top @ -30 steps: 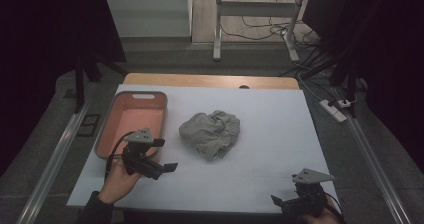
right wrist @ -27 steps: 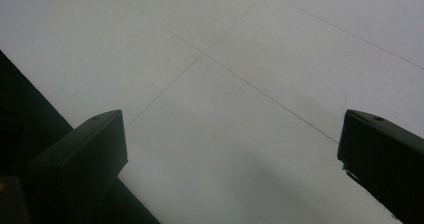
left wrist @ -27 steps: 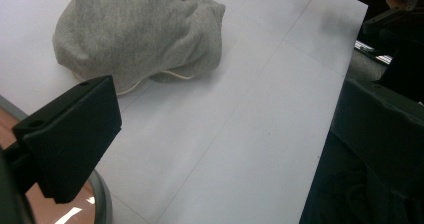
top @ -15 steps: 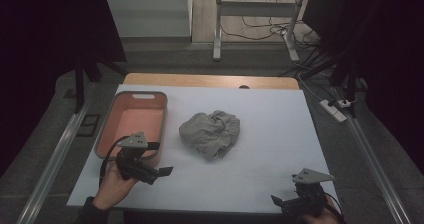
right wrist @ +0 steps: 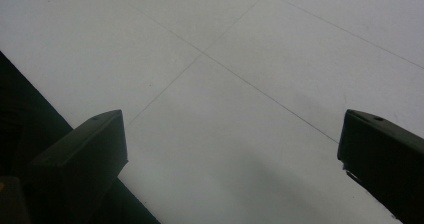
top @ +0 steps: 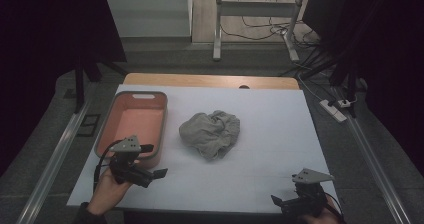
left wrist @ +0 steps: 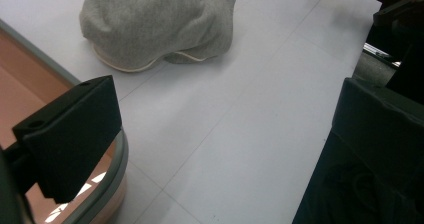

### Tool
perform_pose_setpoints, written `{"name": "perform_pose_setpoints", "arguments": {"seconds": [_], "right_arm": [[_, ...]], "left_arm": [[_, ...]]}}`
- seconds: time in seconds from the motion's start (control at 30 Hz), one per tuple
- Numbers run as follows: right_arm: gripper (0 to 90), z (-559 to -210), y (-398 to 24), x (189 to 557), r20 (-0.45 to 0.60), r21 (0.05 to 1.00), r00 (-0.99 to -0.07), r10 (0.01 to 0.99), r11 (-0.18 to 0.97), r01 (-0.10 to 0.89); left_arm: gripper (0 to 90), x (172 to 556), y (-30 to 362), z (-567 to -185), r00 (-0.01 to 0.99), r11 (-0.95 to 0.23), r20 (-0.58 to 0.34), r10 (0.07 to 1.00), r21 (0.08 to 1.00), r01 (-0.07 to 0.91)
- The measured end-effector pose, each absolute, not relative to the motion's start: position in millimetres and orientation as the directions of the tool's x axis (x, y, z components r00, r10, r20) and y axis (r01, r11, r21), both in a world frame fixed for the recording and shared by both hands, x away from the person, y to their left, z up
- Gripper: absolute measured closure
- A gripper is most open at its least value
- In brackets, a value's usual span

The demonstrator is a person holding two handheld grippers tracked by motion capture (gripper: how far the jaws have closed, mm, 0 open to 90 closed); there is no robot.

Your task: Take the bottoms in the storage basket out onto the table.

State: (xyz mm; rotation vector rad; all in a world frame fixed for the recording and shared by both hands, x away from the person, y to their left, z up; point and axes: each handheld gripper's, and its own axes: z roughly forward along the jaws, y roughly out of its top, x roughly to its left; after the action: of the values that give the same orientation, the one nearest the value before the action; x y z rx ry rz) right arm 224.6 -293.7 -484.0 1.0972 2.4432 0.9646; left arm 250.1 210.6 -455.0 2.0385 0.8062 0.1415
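Crumpled grey knitted cloth lying at the centre of the white-covered worktop, just to 3 o'clock of a rectangular salmon-pink plastic tray with a grey rim. Left gripper at 7 o'clock by the tray's near corner, jaws wide apart and empty. Right gripper at 5 o'clock near the worktop's edge, jaws likewise spread over bare surface.

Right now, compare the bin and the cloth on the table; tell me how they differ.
The bin is a rigid, orange-pink rectangle with a grey rim; the cloth is grey, soft and crumpled into a heap. The bin sits at the table's left side, open and empty; the cloth lies near the middle. The left gripper hangs by the bin's near corner, farther from the cloth. Both rest on the white tabletop, touched by nothing.
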Motion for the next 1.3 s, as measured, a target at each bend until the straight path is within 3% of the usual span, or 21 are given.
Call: {"name": "perform_pose_setpoints", "arguments": {"seconds": [1.3], "right_arm": [[0.0,-484,-293,225,0.002,0.677,-0.669,0.743,0.491,0.548]], "left_arm": [[0.0,213,259,-483,0.683,-0.285,-0.246,0.687,0.774,0.565]]}}
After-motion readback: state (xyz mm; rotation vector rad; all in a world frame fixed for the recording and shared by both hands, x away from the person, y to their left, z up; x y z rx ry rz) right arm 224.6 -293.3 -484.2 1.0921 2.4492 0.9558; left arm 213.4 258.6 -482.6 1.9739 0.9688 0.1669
